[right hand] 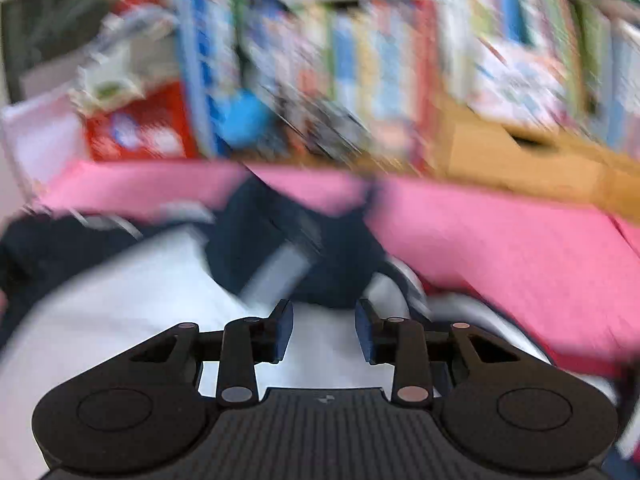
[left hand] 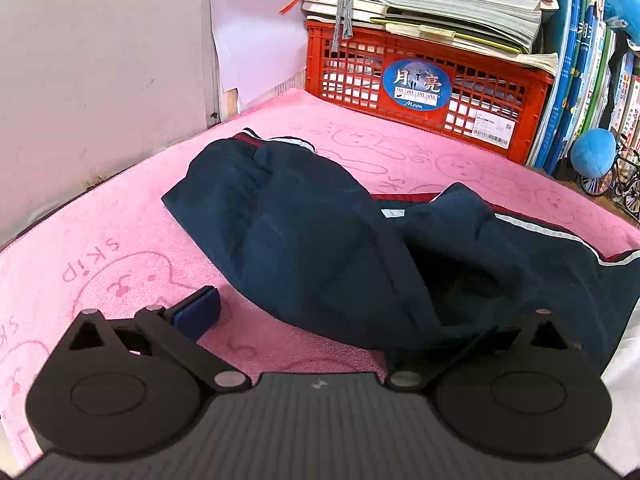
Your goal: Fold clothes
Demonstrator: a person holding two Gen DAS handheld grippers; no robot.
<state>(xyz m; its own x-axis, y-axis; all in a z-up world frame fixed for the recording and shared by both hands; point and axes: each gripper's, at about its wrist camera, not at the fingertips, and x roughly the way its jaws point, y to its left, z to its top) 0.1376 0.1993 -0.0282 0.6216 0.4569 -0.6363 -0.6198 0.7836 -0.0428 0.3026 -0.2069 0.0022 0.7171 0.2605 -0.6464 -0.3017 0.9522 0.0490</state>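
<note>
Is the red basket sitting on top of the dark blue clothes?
No, the red basket stands at the back of the pink towel, apart from the dark blue clothes lying in front of it.

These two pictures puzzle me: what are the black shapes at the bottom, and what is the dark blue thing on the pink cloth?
There is no robot arm here. A person holds a pair of tongs in each hand, and a wide-angle camera on each looks forward along its two fingers. The black shapes are those tongs seen from behind.

The sharp picture comes from the left tongs. They stand wide open; one blue finger pad shows, the other is hidden under the cloth. Ahead lies a navy garment with red and white stripes, crumpled on a pink towel. Behind it stands a red crate with books stacked on top.

The blurred picture comes from the right tongs, open and holding nothing, above white and navy fabric. The blur suggests motion.
</note>
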